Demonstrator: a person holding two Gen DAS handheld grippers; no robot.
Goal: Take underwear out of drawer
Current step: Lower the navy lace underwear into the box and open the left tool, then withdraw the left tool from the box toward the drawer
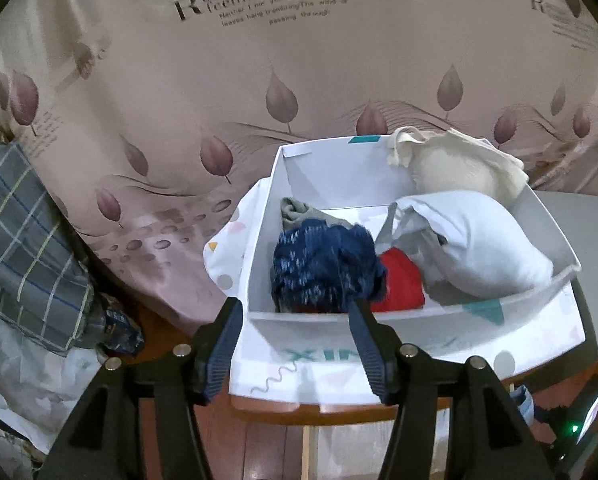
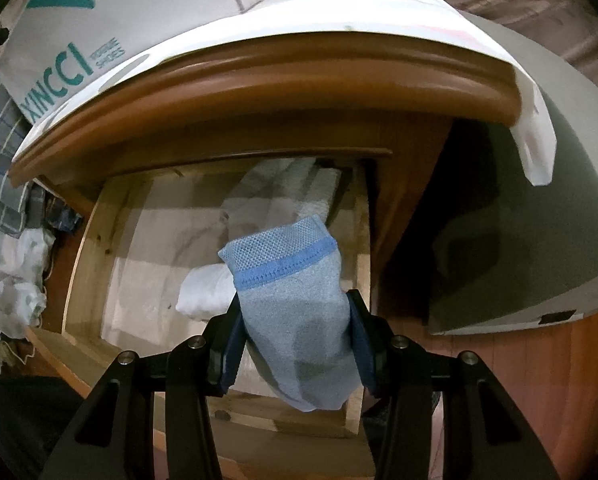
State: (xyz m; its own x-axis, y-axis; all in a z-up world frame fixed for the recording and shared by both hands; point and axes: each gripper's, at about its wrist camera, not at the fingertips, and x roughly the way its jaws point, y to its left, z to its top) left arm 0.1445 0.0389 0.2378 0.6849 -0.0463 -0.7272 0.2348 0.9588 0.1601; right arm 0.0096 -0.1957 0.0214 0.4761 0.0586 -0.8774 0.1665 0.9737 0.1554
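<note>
Right wrist view: right gripper (image 2: 295,340) jaws clamped on blue underwear (image 2: 295,300), lifted above the open drawer (image 2: 159,240), white items remaining beyond; left gripper (image 1: 295,344) jaws apart, empty, before the white box (image 1: 299,316) already holding several garments.

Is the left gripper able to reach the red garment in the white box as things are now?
Probably yes. The left gripper is open and empty above the box's near wall. The box has no lid, but the dark blue garment partly covers the red garment.
</note>
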